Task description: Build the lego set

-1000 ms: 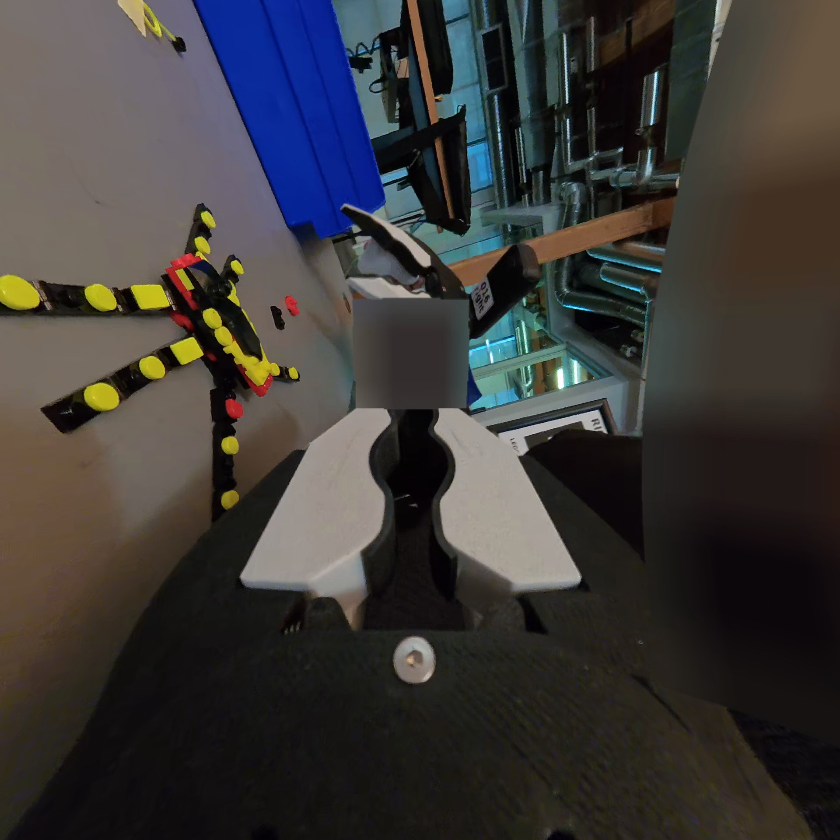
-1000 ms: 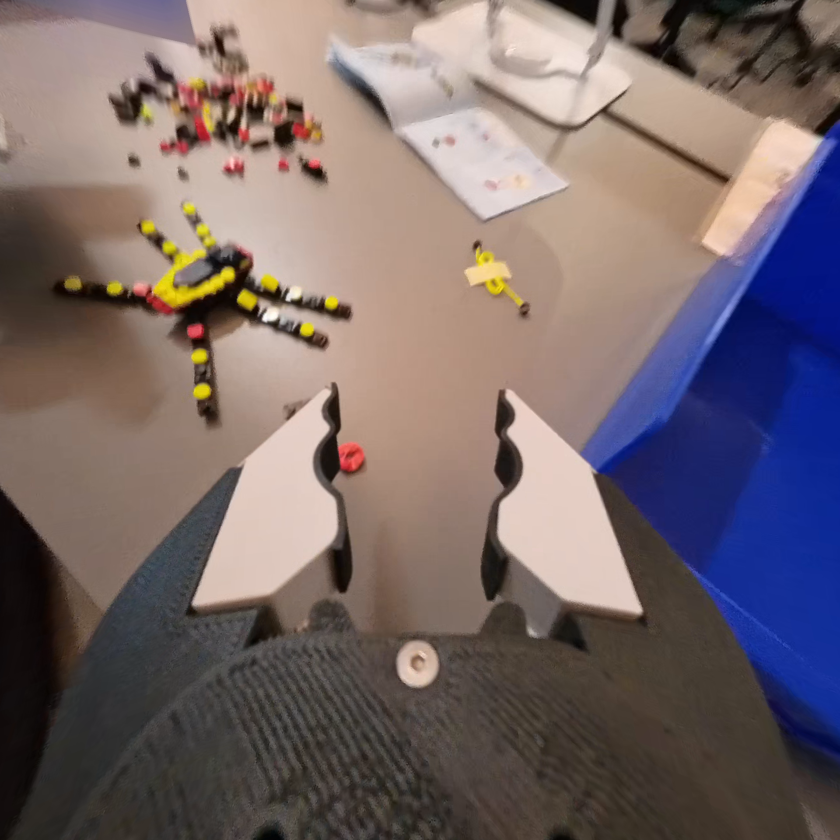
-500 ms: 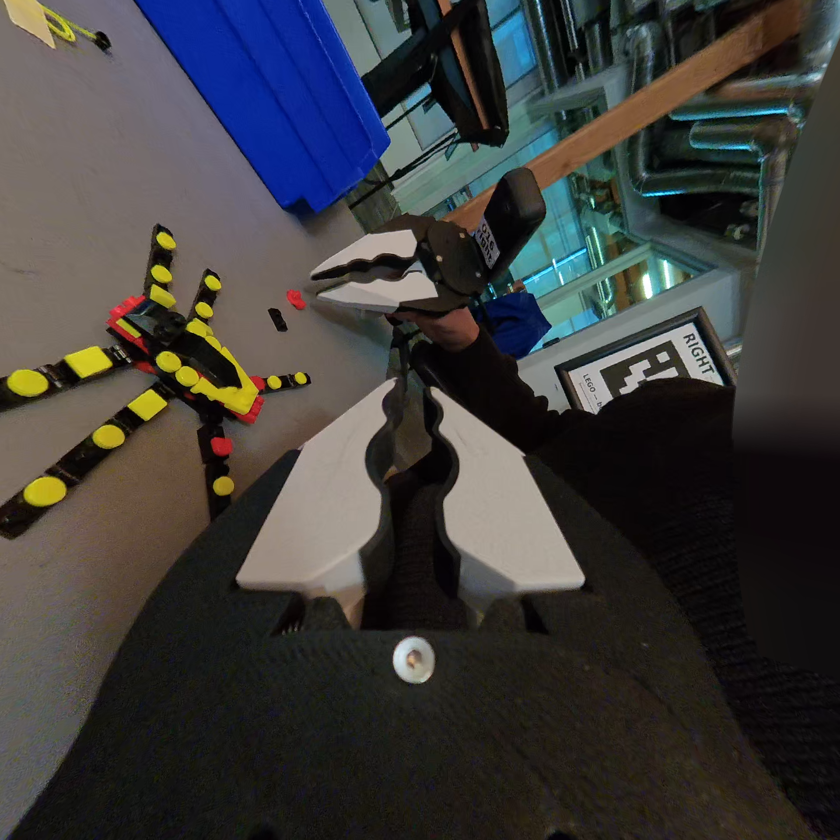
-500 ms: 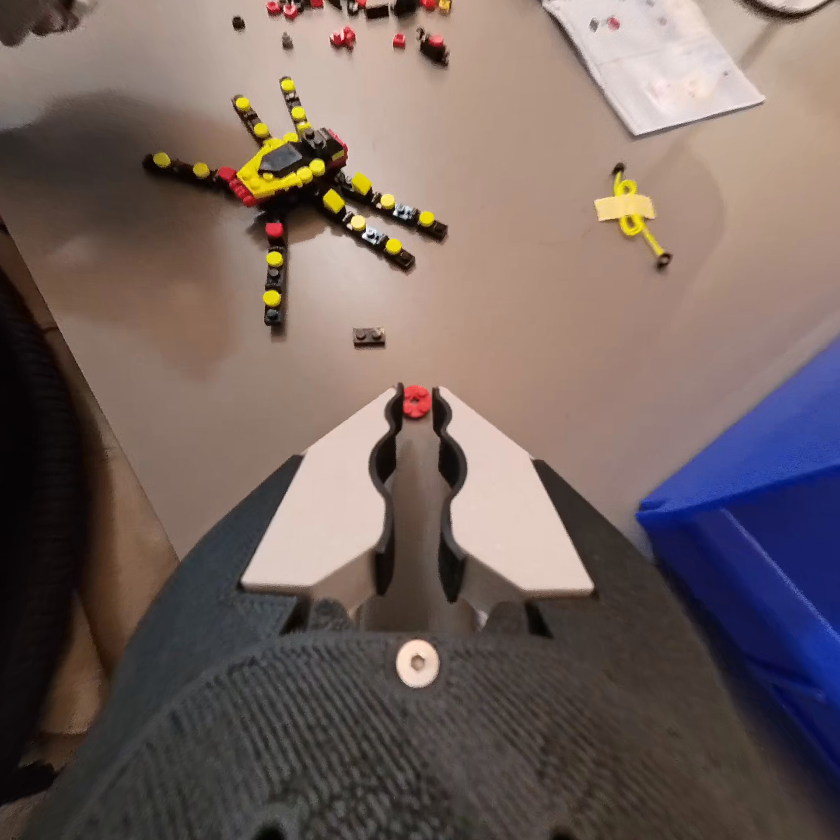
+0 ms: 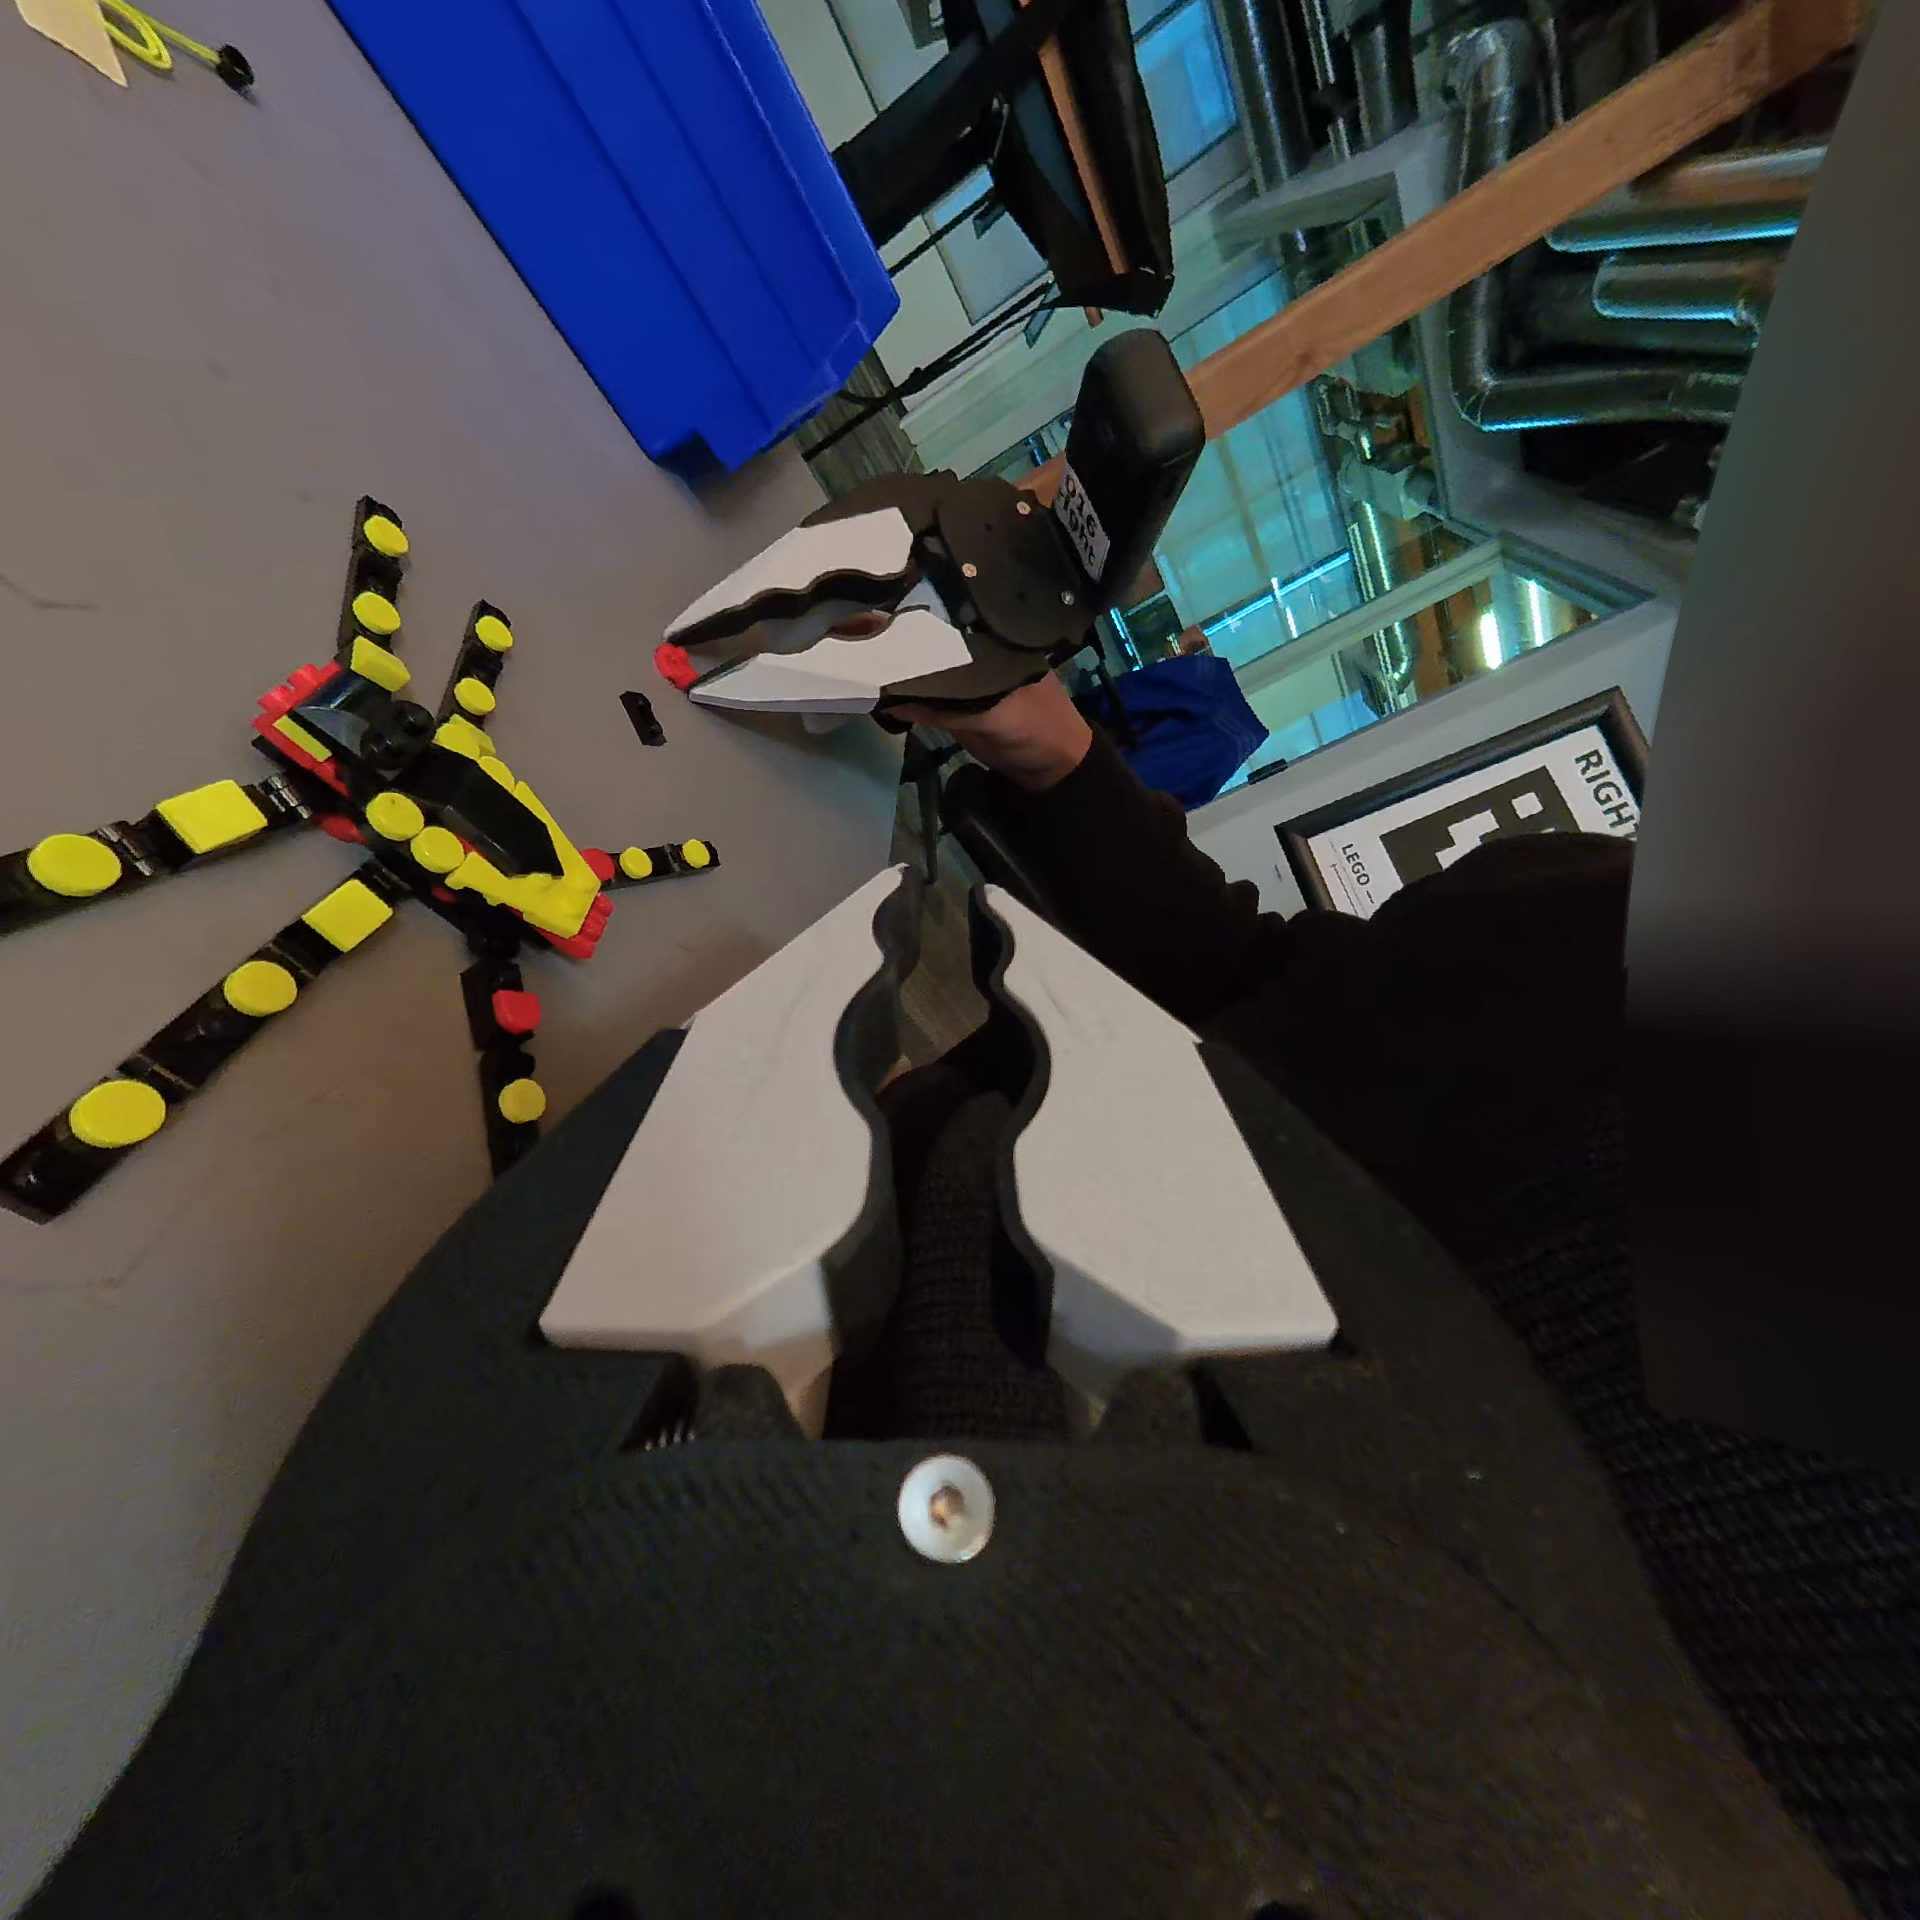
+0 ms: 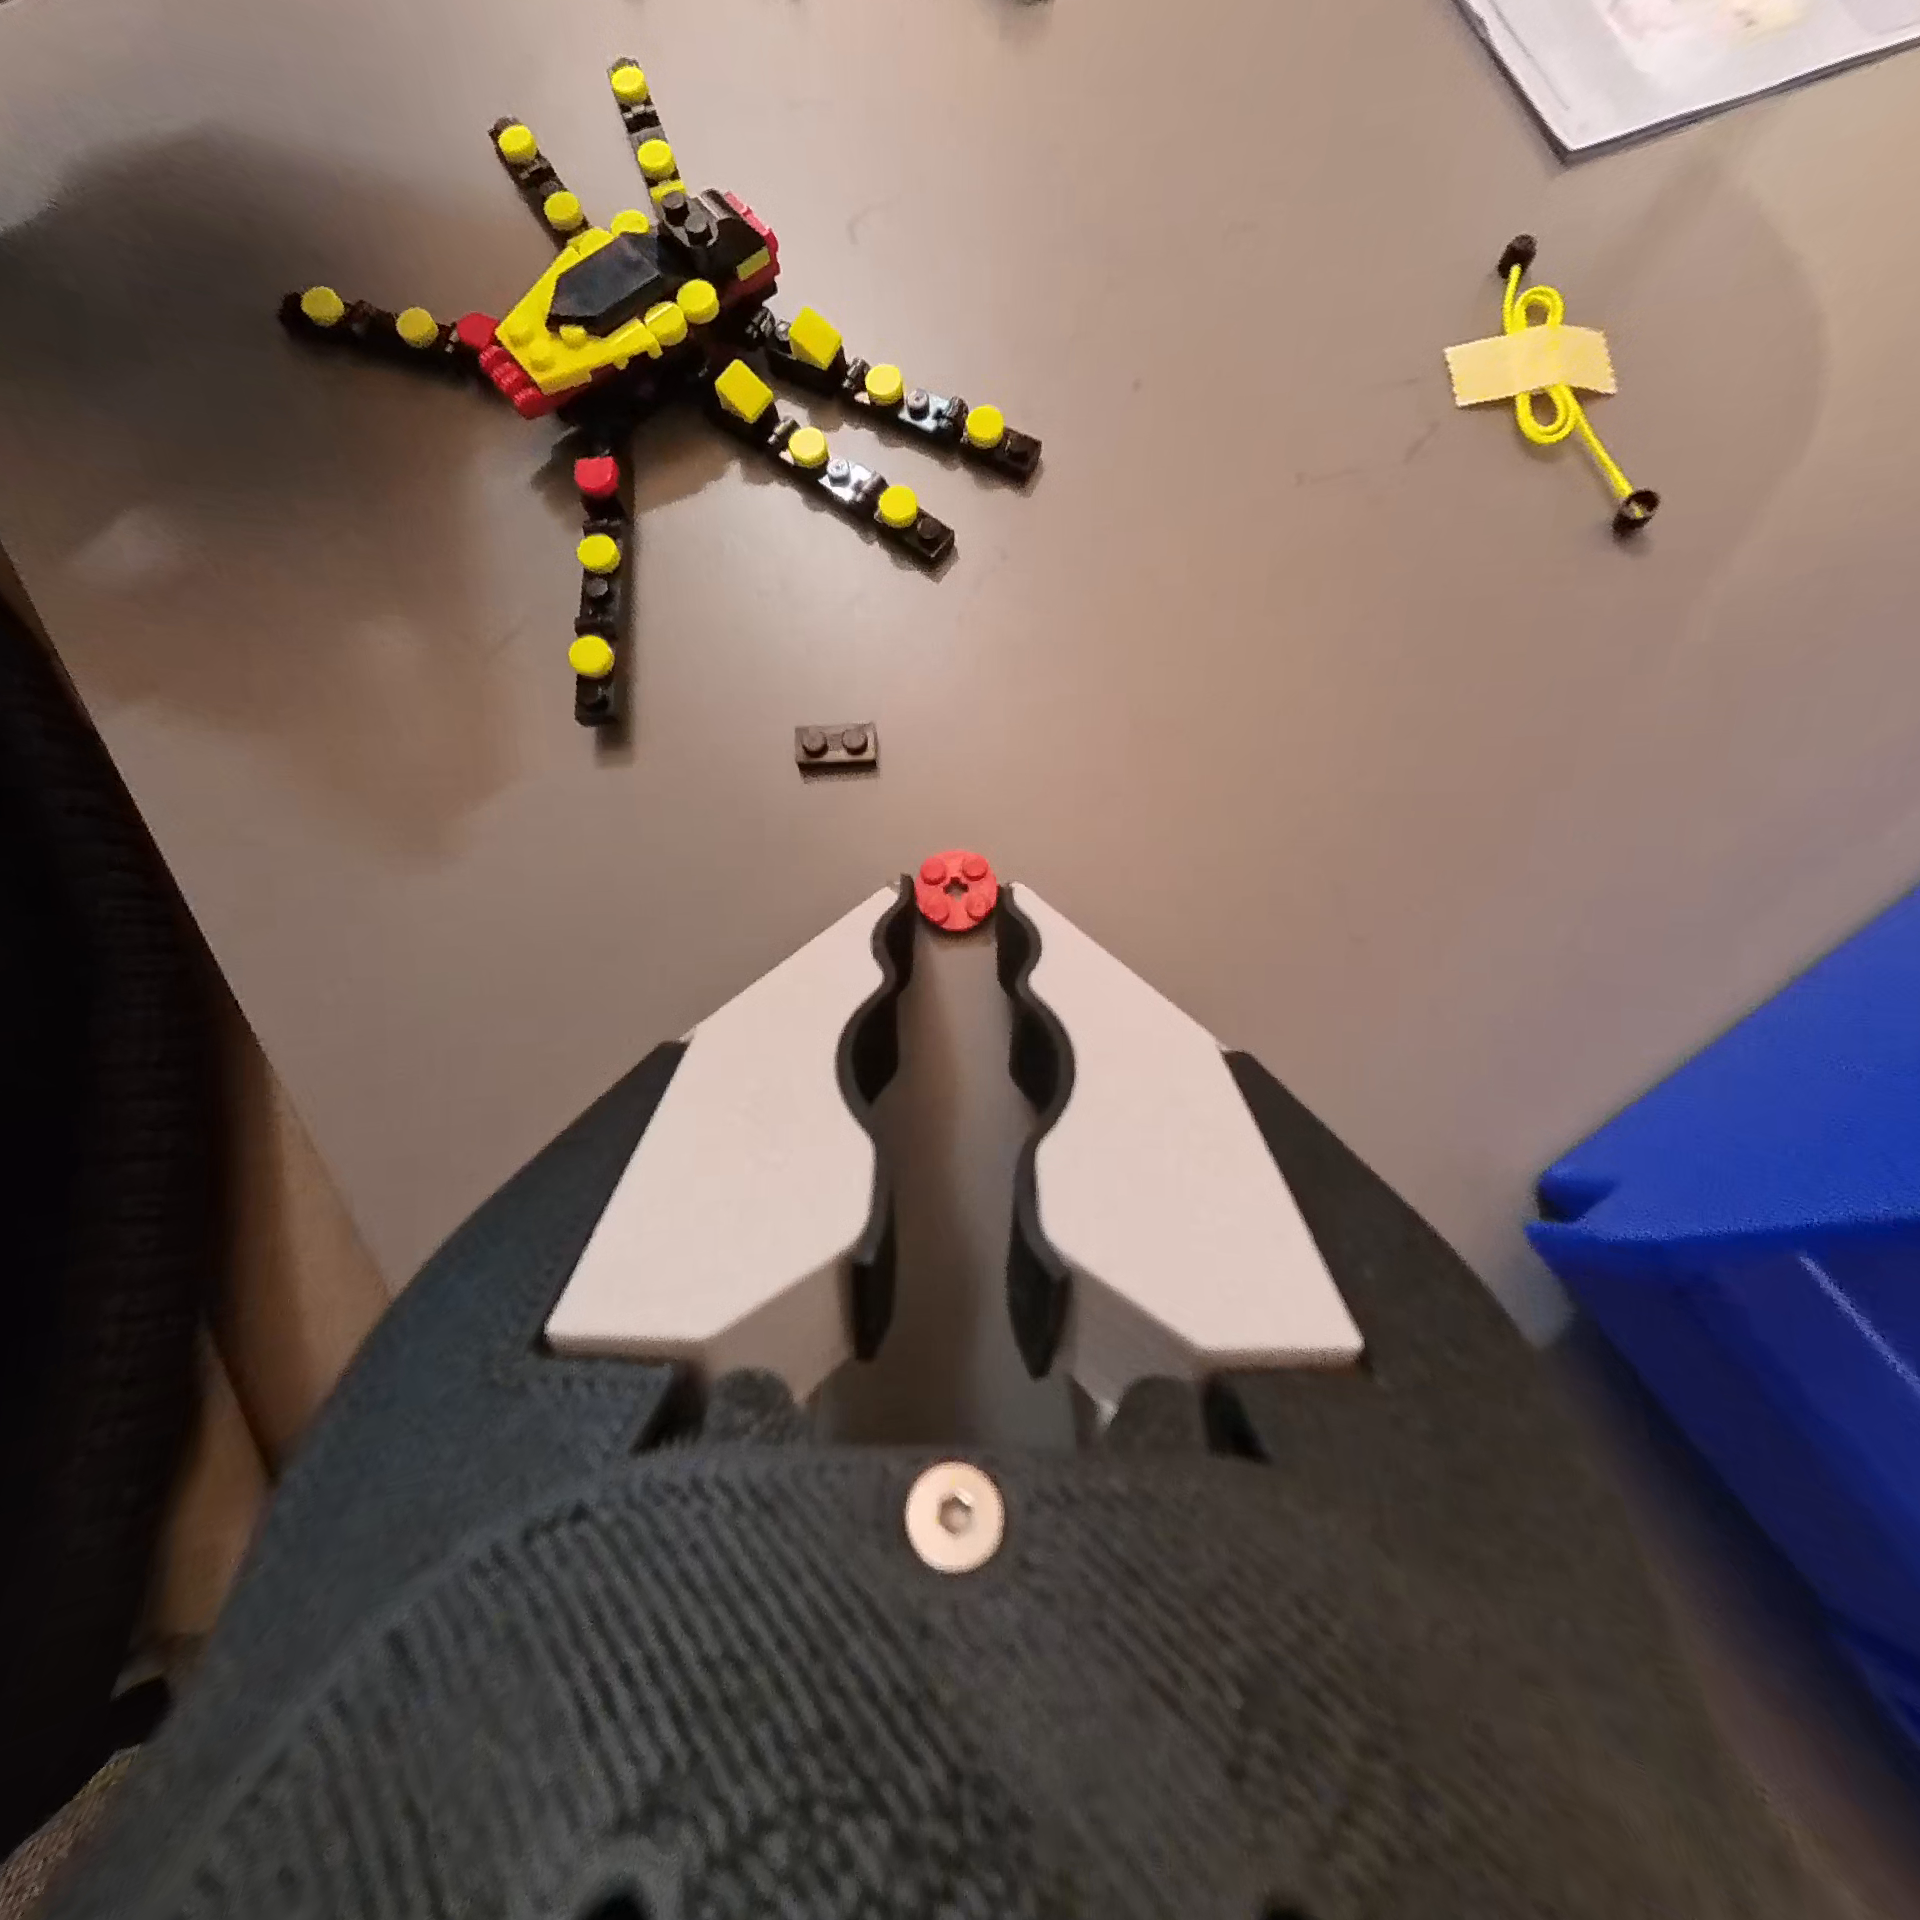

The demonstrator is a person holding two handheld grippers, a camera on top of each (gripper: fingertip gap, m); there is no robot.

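A black, yellow and red lego spider model [image 6: 634,312] lies on the grey table [image 6: 1247,675]; it also shows in the left wrist view [image 5: 416,810]. My right gripper [image 6: 956,899] is shut on a small red round plate [image 6: 958,894] at its fingertips, just above the table. The left wrist view shows that gripper [image 5: 681,665] too, with the red plate [image 5: 673,662] at its tips. A small black two-stud plate [image 6: 837,745] lies between the red plate and the model. My left gripper [image 5: 935,883] is shut and empty, tilted beside the table edge.
A blue bin [image 6: 1766,1299] stands at the right, also in the left wrist view [image 5: 644,208]. A yellow cord with tape [image 6: 1538,374] lies on the table. An instruction sheet [image 6: 1683,62] is at the far right. A person's dark sleeve [image 5: 1247,935] is near the left gripper. Tip to tip, the grippers are about 15 centimetres apart.
My right gripper closed from wide open onto the red round plate and holds it at its tips. The left gripper's view shifted, staying shut.
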